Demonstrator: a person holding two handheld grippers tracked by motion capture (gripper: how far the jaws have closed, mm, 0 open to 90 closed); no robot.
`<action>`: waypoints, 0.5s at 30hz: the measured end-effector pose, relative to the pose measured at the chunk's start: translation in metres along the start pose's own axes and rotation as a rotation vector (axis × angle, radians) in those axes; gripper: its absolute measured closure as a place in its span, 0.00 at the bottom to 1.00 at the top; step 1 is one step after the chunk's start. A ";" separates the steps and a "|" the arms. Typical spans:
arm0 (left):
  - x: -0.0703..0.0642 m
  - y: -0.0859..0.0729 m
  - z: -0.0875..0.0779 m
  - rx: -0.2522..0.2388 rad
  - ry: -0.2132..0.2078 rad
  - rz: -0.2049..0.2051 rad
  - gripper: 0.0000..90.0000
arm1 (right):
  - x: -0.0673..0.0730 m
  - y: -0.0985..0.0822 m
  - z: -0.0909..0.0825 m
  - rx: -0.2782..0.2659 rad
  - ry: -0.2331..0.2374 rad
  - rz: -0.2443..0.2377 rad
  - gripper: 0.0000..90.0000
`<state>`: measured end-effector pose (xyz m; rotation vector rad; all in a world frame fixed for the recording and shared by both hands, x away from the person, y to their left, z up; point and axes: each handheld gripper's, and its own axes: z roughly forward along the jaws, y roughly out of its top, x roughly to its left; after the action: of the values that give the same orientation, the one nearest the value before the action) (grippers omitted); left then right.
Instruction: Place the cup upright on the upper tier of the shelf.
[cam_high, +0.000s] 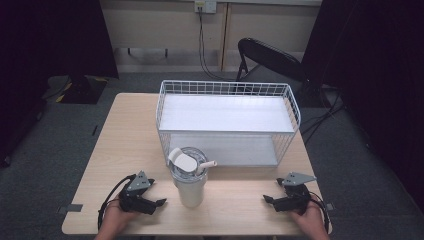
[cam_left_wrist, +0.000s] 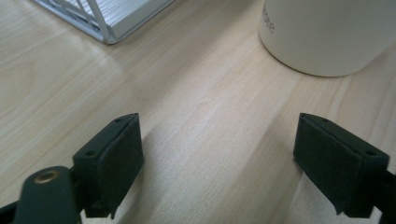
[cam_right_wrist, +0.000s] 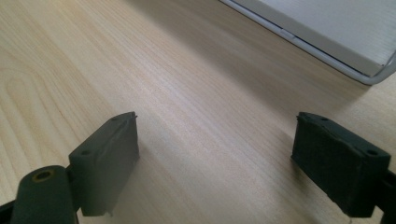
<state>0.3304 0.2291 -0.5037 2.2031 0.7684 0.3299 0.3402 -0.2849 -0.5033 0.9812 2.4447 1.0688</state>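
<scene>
- Standing near the table's (cam_high: 125, 130) front edge, before the wire basket (cam_high: 227, 90): lidded tumbler (cam_high: 189, 187), judged rigid, smooth, top-heavy.
- Grip its body, not the lid.
- Left gripper (cam_high: 159, 202), right gripper (cam_high: 267, 199): jaws apart, empty.

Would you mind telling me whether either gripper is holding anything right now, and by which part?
Nothing is held: the left gripper and right gripper both stand open over bare table, apart from the tumbler.

White tumbler (cam_high: 190, 186) upright near table (cam_high: 125, 145) front edge, between left claw (cam_high: 159, 202) and right claw (cam_high: 267, 199); wire basket (cam_high: 227, 122) behind
</scene>
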 end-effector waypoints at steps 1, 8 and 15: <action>0.000 0.000 0.000 0.000 0.002 -0.003 0.16 | 0.000 0.000 0.000 0.000 0.000 0.000 0.16; -0.003 0.001 0.000 0.012 0.019 -0.012 0.14 | 0.000 0.000 0.000 0.000 -0.002 0.001 0.15; -0.011 0.006 0.001 0.014 -0.045 0.016 0.19 | -0.001 0.000 0.001 0.002 0.004 -0.003 0.14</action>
<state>0.3251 0.2188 -0.4996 2.2234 0.7313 0.2824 0.3412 -0.2851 -0.5034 0.9769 2.4496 1.0684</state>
